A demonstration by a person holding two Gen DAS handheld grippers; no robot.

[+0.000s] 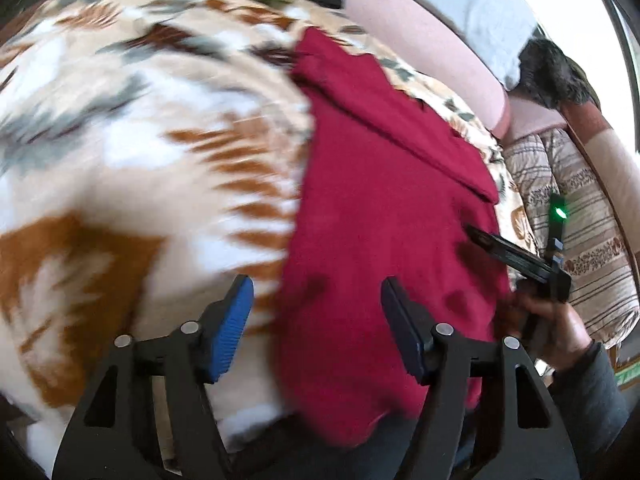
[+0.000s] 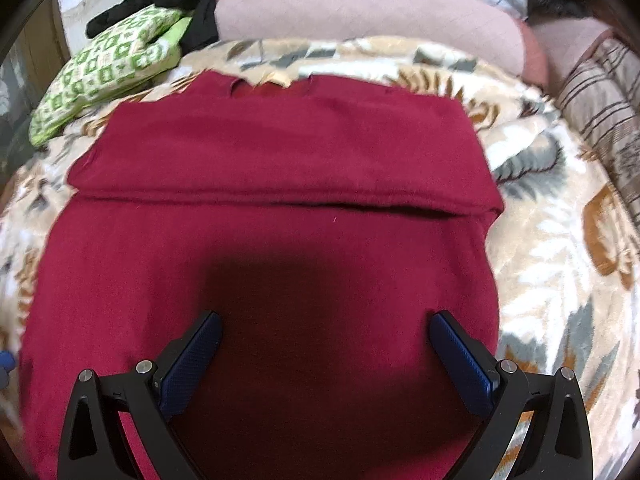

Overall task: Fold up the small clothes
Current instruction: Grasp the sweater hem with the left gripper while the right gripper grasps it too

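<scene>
A dark red garment (image 2: 280,208) lies flat on a leaf-patterned blanket (image 2: 560,280). Its far part is folded over toward me, with the fold's edge running across the middle. My right gripper (image 2: 324,324) is open and empty, low over the near part of the garment. In the left wrist view the same garment (image 1: 380,200) lies to the right of centre. My left gripper (image 1: 316,292) is open and empty above its left edge. The right gripper (image 1: 516,256) shows there at the garment's right side, held by a hand.
A green-and-white patterned cushion (image 2: 108,72) with a black cloth (image 2: 172,4) lies at the back left. A pink bolster (image 2: 360,12) runs along the back. A striped quilt (image 2: 604,112) lies at the right.
</scene>
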